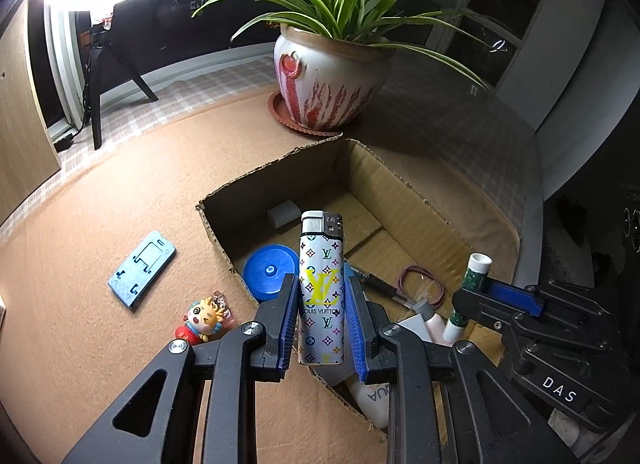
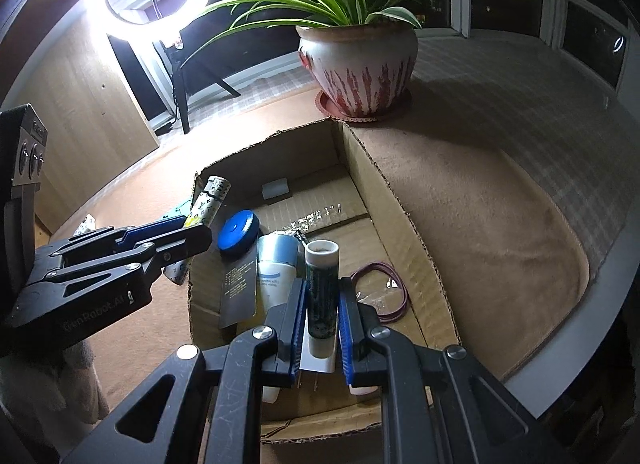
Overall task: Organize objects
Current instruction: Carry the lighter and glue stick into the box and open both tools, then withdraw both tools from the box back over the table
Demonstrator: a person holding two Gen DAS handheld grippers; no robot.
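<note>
My left gripper [image 1: 322,284] is shut on a white lighter [image 1: 322,260] with a coloured monogram print, held upright over the near left edge of an open cardboard box [image 1: 280,170]. In the right wrist view the same lighter [image 2: 210,196] sticks up from the left gripper [image 2: 192,234] beside the box wall [image 2: 360,168]. My right gripper [image 2: 322,292] is shut on a dark green tube [image 2: 322,284] with a white cap, upright above the box's near part. That tube [image 1: 474,278] also shows at the right of the left wrist view.
In the box lie a blue round disc [image 2: 238,234], a white block [image 2: 275,188], a white bottle [image 2: 276,268], a black card [image 2: 240,288] and a red band loop [image 2: 384,288]. On the mat outside are a blue phone stand [image 1: 142,268] and a cartoon keychain [image 1: 204,320]. A potted plant [image 1: 328,80] stands behind.
</note>
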